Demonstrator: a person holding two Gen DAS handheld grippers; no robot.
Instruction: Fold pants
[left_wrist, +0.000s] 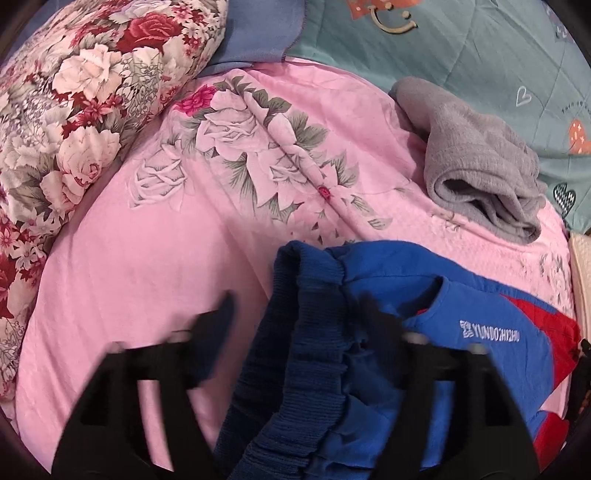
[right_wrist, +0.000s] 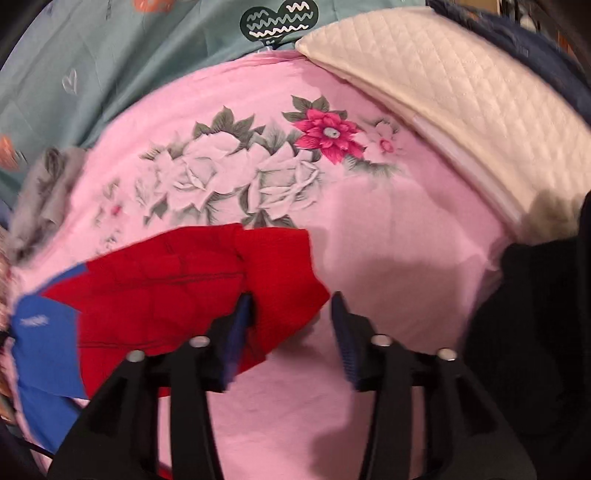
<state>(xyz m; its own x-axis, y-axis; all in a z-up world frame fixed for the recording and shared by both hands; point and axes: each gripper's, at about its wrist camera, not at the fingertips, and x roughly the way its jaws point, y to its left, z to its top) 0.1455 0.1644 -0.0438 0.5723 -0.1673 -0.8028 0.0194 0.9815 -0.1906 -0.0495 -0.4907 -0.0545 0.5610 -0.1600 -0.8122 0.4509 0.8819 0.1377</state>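
Observation:
Blue and red track pants (left_wrist: 461, 350) lie on the pink floral bedsheet (left_wrist: 147, 258). Their dark blue ribbed waistband (left_wrist: 295, 350) runs between the fingers of my left gripper (left_wrist: 299, 317), which is open and blurred. White lettering shows on the blue leg. In the right wrist view the red end of the pants (right_wrist: 184, 291) lies at the left. My right gripper (right_wrist: 291, 314) is open, its left finger (right_wrist: 240, 325) at the red cloth's edge, its right finger over bare sheet.
A folded grey fleece garment (left_wrist: 480, 166) lies at the back right. A floral quilt (left_wrist: 74, 110) is at the left, a teal quilt (left_wrist: 480, 48) behind. A cream quilted pad (right_wrist: 461, 110) and dark cloth (right_wrist: 535, 314) lie at the right.

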